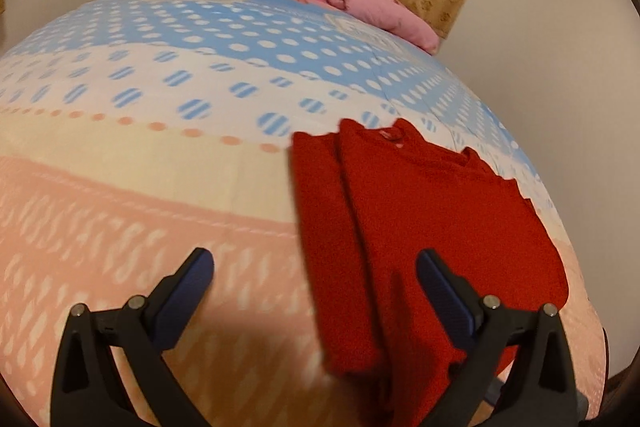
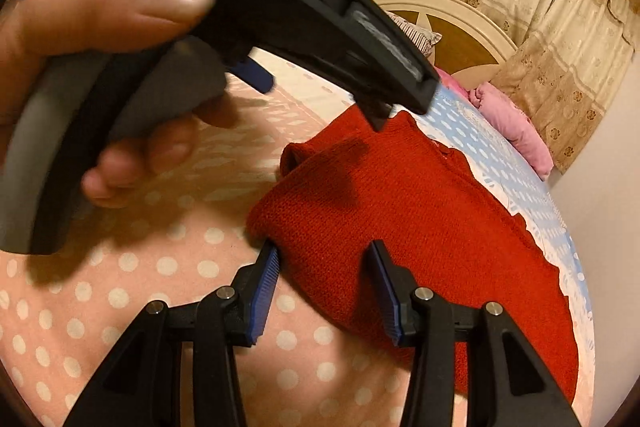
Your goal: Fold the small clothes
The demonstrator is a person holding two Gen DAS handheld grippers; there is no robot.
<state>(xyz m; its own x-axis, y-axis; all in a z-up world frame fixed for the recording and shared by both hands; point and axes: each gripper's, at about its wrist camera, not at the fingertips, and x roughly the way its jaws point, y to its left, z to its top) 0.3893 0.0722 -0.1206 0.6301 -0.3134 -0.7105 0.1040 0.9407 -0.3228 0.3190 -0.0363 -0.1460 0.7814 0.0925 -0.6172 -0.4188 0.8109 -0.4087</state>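
Folding is partly done: red sweater [image 1: 420, 211] lies narrowed on the bed [image 1: 120, 187], cross-fold remaining. Left gripper [image 1: 316, 267] gapes empty; right gripper [image 2: 322, 263] half-open, straddling hem, unclamped.

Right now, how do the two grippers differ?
The left gripper stands wide open, clear of the red sweater; the right gripper is narrower, straddling the sweater's folded edge. I can't tell whether its pads press the knit. Both have blue pads on black fingers.
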